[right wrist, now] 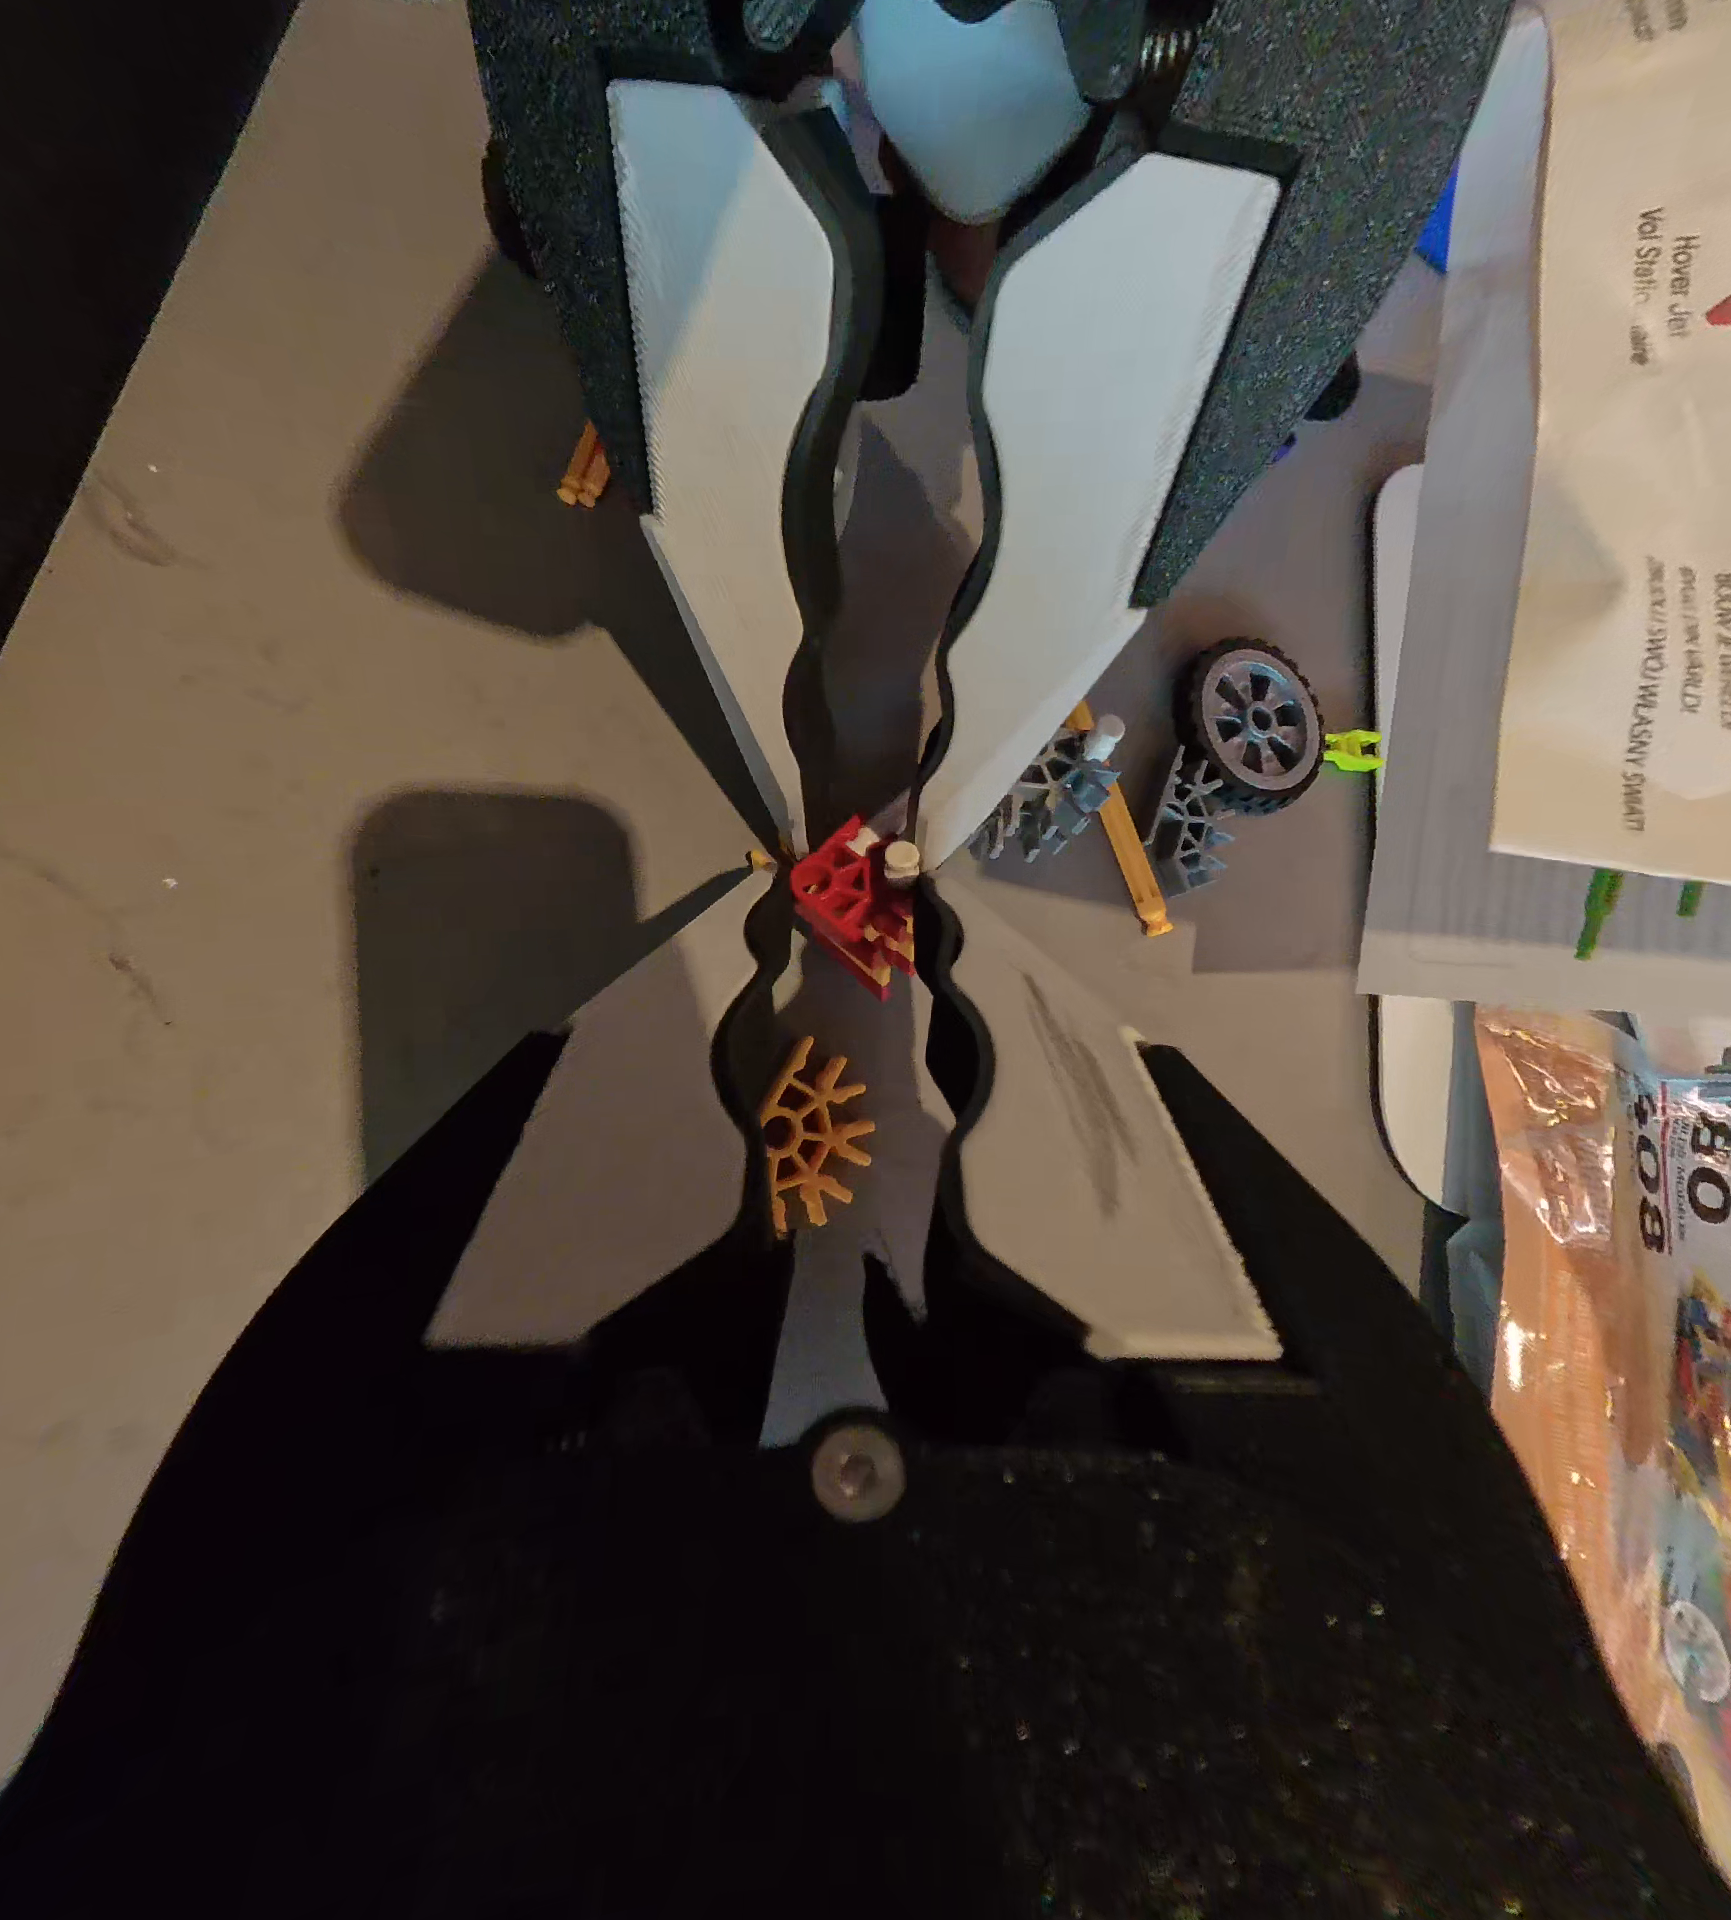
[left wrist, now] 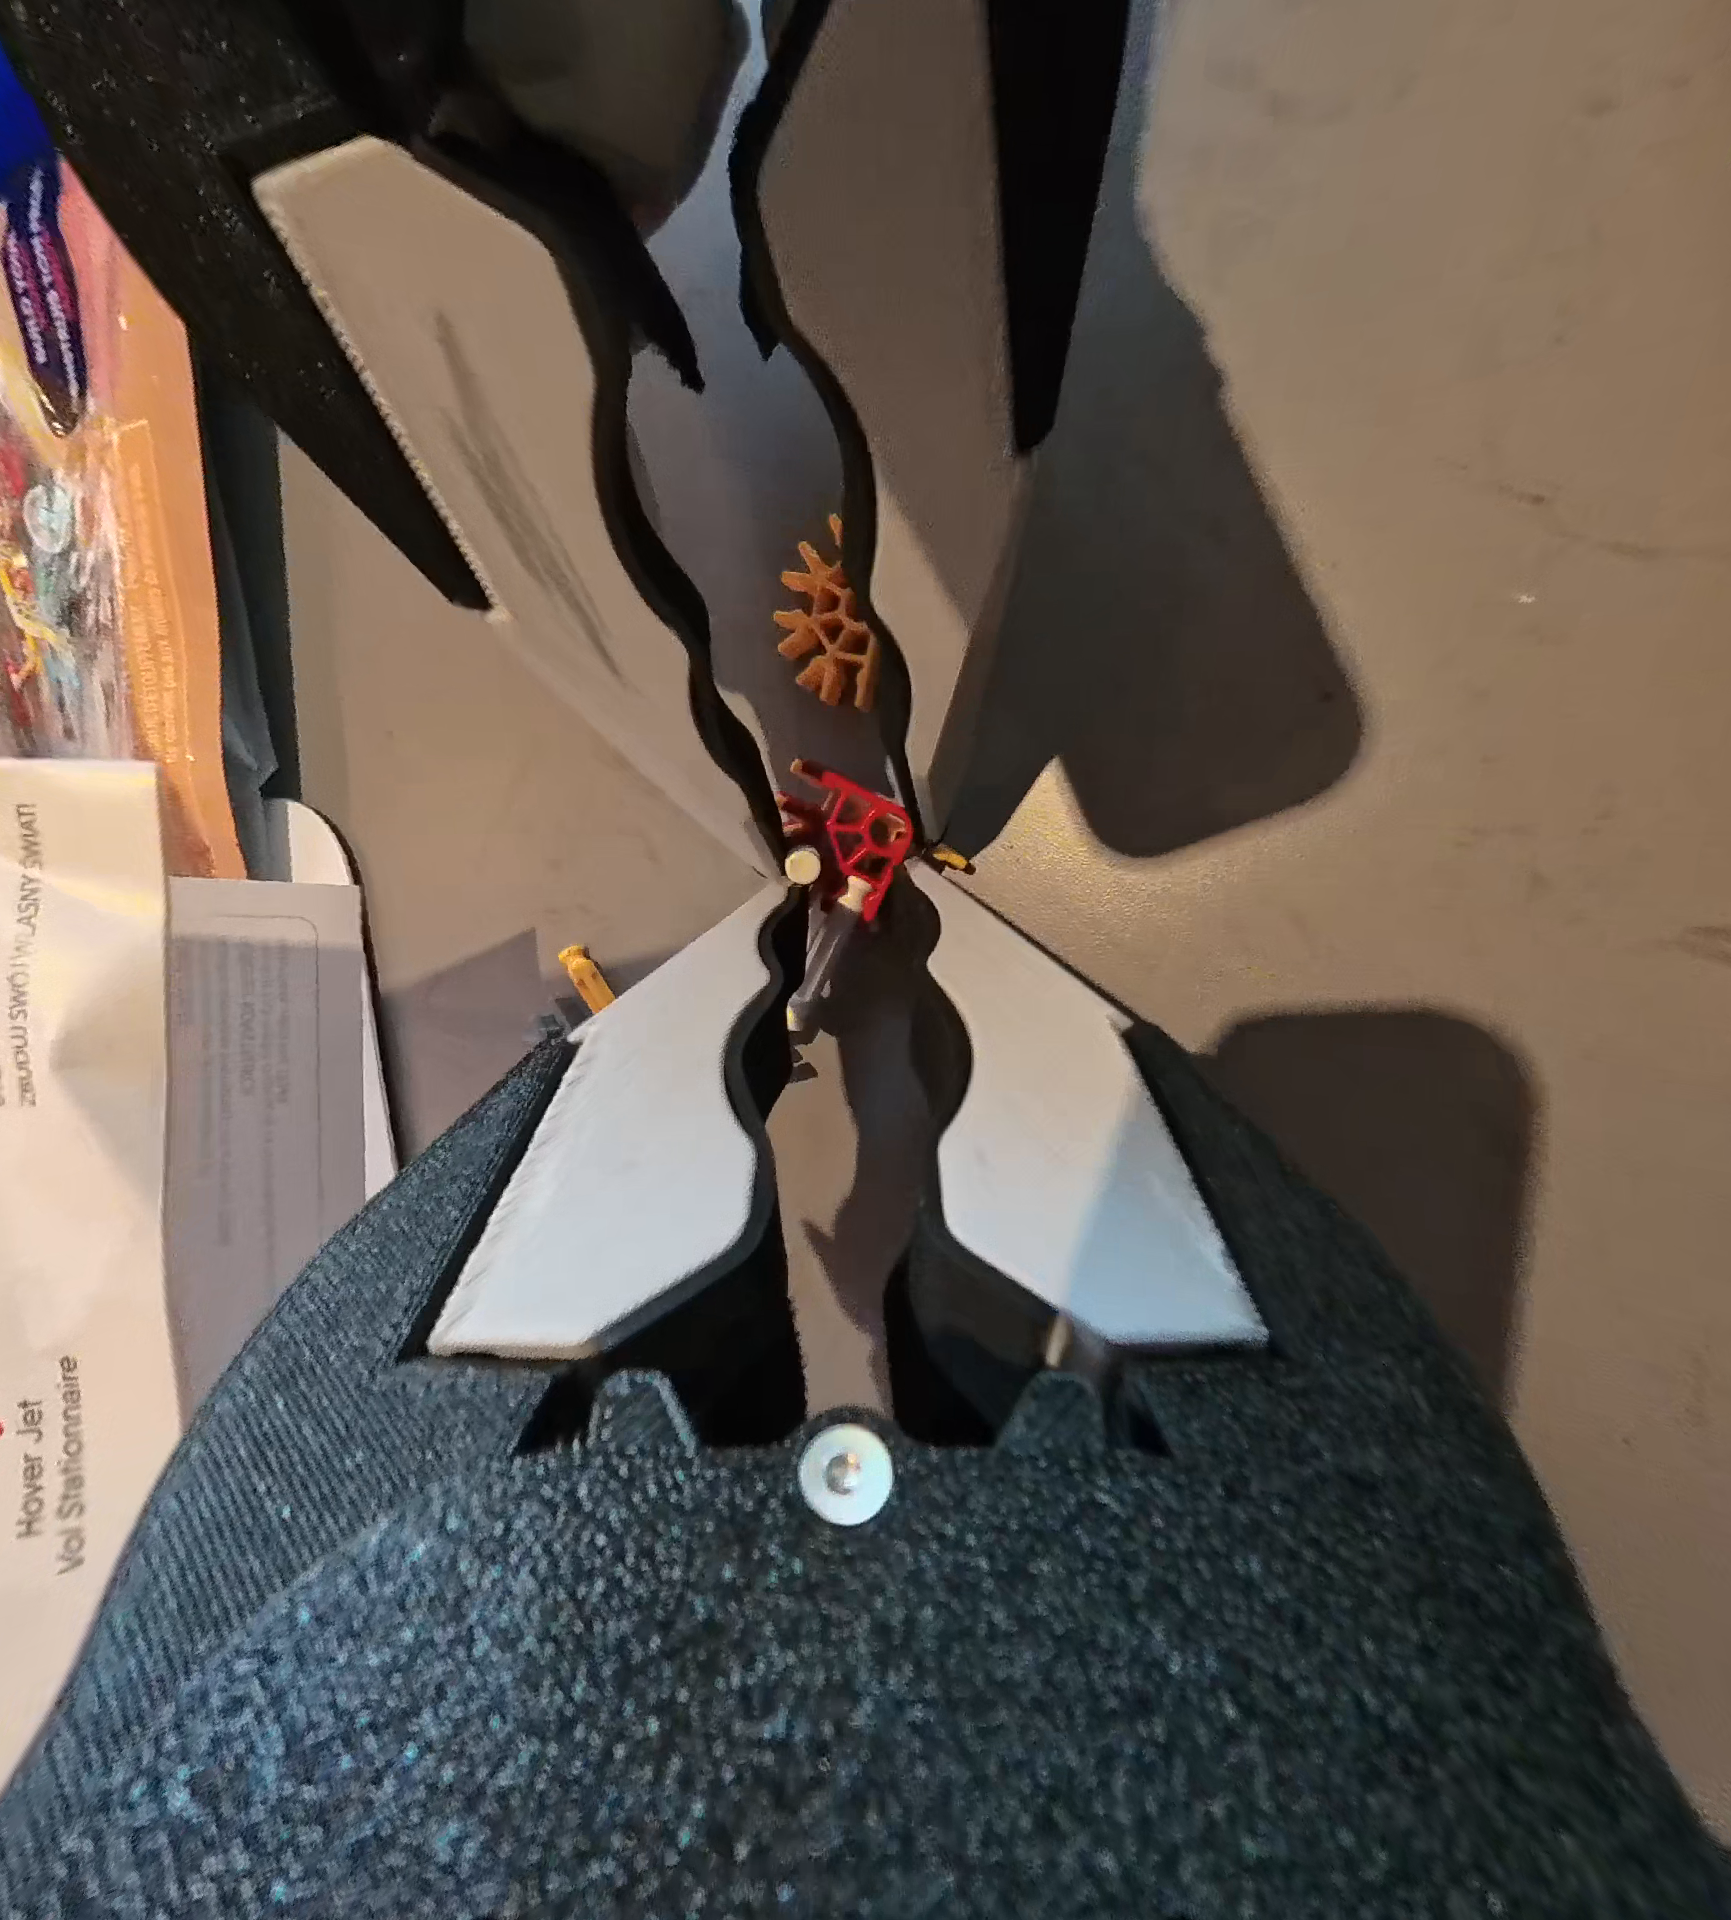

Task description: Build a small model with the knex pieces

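Observation:
My two grippers meet tip to tip over a grey table. A small red connector sits between the tips, with a white rod end beside it. My left gripper is shut on a short grey rod that runs into the red connector. My right gripper comes from the opposite side and is shut on the red connector. A tan fan-shaped connector lies on the table under the right gripper's fingers; it also shows in the left wrist view.
A grey toy wheel, grey connectors, a tan rod and a green clip lie beside the left gripper. An instruction sheet and a clear bag of parts line that side of the table. Only a small space, under 4 cm, lies between the two pairs of fingers. The grey toy wheel is about equally far from each gripper, around 11 cm.

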